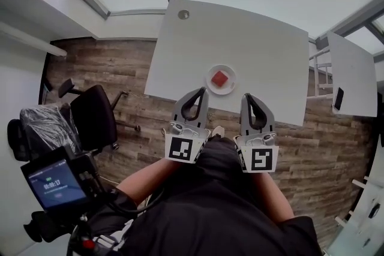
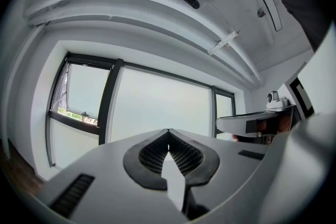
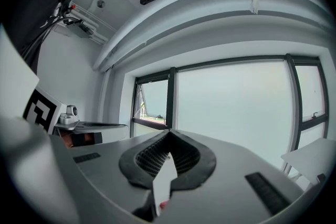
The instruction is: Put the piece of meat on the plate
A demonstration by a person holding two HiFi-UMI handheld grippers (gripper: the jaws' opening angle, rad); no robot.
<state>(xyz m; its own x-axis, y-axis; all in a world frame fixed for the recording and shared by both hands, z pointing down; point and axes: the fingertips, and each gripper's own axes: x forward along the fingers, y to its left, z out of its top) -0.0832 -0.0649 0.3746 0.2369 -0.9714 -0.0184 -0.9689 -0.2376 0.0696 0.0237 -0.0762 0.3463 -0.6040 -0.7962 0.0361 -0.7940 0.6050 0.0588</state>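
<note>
white table (image 1: pixel 252 39) on wood floor (image 1: pixel 96 63), black chair (image 1: pixel 95 117) at 9 o'clock. the red square meat (image 1: pixel 220 78) lies on the plate (image 1: pixel 210 86), 12 o'clock from left gripper (image 1: pixel 201 92) and right gripper (image 1: pixel 246 96), both pressed together.

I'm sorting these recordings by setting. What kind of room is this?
Probably an office or meeting room: a plain white table, a black swivel chair on a wood-look floor, and large windows.

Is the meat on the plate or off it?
On it: the red meat lies in the middle of the white plate.
</note>
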